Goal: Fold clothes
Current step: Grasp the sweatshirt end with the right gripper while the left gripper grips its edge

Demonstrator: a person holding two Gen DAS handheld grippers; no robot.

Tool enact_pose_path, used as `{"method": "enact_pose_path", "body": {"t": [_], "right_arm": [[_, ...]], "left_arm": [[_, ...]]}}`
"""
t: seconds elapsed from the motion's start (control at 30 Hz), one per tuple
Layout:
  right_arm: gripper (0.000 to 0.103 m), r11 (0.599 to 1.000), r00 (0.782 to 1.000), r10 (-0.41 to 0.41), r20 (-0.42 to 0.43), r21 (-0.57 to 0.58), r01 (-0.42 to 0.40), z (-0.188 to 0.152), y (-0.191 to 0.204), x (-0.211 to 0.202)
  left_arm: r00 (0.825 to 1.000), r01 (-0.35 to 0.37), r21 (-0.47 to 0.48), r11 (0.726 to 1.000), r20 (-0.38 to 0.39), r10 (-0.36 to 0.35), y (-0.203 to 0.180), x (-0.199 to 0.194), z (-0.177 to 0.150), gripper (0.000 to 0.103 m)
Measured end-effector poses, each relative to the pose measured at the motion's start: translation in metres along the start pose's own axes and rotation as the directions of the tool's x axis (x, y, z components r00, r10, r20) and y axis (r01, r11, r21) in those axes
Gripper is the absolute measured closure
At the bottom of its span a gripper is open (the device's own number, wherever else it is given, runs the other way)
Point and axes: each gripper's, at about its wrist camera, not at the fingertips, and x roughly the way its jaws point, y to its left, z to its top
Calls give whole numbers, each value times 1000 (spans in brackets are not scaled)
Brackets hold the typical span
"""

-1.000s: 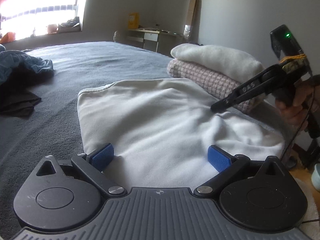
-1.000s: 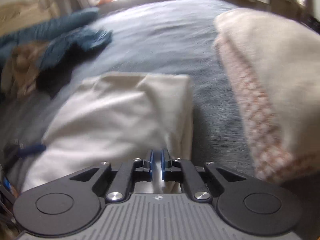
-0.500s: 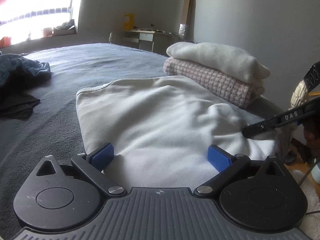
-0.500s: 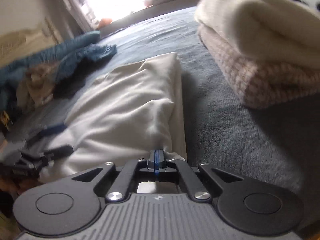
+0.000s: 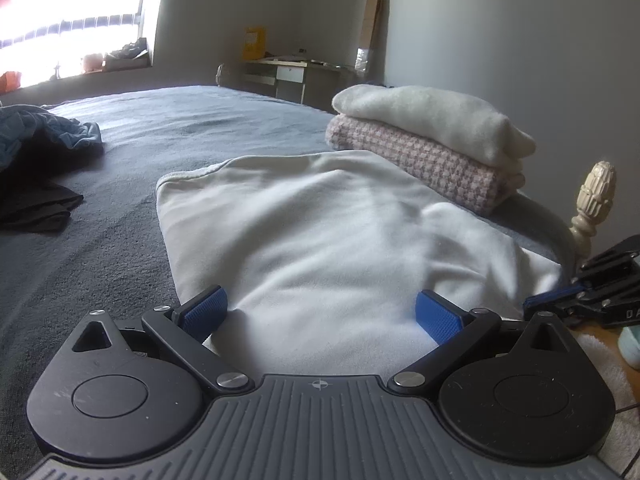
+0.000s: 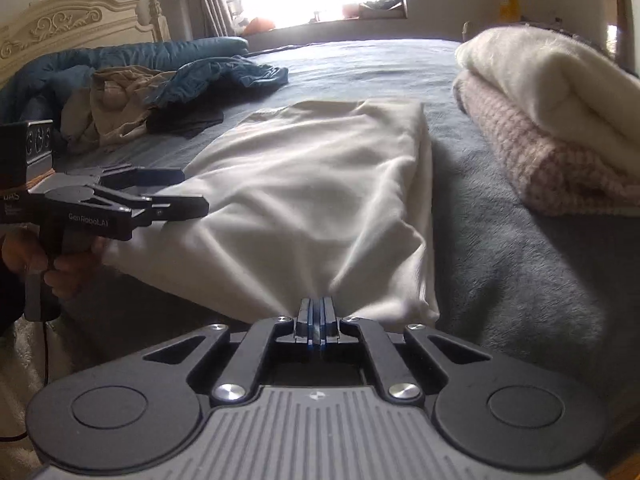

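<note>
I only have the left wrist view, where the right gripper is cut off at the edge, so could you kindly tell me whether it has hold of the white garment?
Observer: Yes. In the right wrist view the right gripper is shut on the white garment at its near edge; the jaws have just eased a hair, yet fabric puckers from between them.
Operator: Thank you. Does anything lie with the blue clothes and black clothes?
Observer: A tan garment lies crumpled beside them.
Operator: And behind those?
Observer: A carved cream headboard.
</note>
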Motion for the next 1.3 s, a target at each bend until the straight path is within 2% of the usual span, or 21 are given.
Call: {"method": "enact_pose_path", "body": {"t": [0.1, 0.2, 0.27, 0.33, 0.4, 0.47, 0.57, 0.7, 0.77, 0.8, 0.83, 0.87, 0.93, 1.0, 1.07, 1.2, 1.3], "right_arm": [[97, 999, 996, 24, 86, -28, -22, 13, 13, -13], [97, 991, 988, 60, 142, -123, -43, 16, 37, -4], [97, 983, 987, 75, 141, -175, -50, 12, 49, 9], [96, 976, 989, 83, 124, -211, -56, 5, 58, 22], [97, 976, 993, 73, 98, -211, -50, -3, 55, 27], [97, 988, 995, 80, 56, -139, -72, -7, 44, 24], [97, 992, 999, 27, 34, -124, -23, -9, 37, 14], [96, 995, 989, 69, 133, -76, -59, 7, 33, -3], [96, 997, 988, 75, 138, -39, -70, 12, 23, 6], [96, 999, 991, 51, 125, -19, -49, 12, 15, 13], [96, 1000, 993, -6, 114, 7, 5, 11, 3, 19], [97, 997, 992, -60, 109, 55, 54, 8, -12, 22], [101, 972, 991, -41, 129, 234, 10, 5, -49, 12], [95, 952, 985, -48, 167, 308, -6, 7, -64, 0], [77, 943, 979, -60, 193, 333, -7, 12, -73, -7], [67, 913, 975, 29, 220, 392, -116, 28, -86, 12], [60, 879, 971, 94, 222, 439, -185, 39, -99, 38]], "left_arm": [[1000, -7, -18, 1000, -2, 7, 1, -5, 1, 1], [1000, -19, -16, 1000, -2, 19, -2, -16, -2, 1], [1000, -20, -14, 1000, -14, 20, -2, -22, -7, 1], [998, -30, -26, 999, -58, 28, 1, -21, -13, 0], [996, -23, -63, 998, -89, 17, 7, -20, -19, 0], [996, -13, -82, 997, -92, 5, 10, -19, -20, 0], [996, -11, -79, 997, -87, 4, 10, -18, -20, 0], [996, -10, -84, 996, -84, 3, 10, -18, -21, 0], [996, -10, -85, 996, -84, 3, 10, -18, -21, 0], [996, -10, -86, 996, -84, 3, 10, -19, -21, 0], [997, -9, -89, 996, -83, 1, 10, -19, -21, 0], [997, -5, -94, 996, -82, -3, 11, -20, -20, 0], [997, 3, -106, 994, -78, -12, 13, -22, -18, 0], [997, 10, -119, 993, -73, -19, 15, -24, -16, 0], [998, 7, -150, 989, -60, -16, 20, -25, -10, 0], [999, 11, -229, 973, -27, -18, 34, -29, 1, 0], [997, 45, -329, 943, -38, -61, 51, -22, 7, 0]]}}
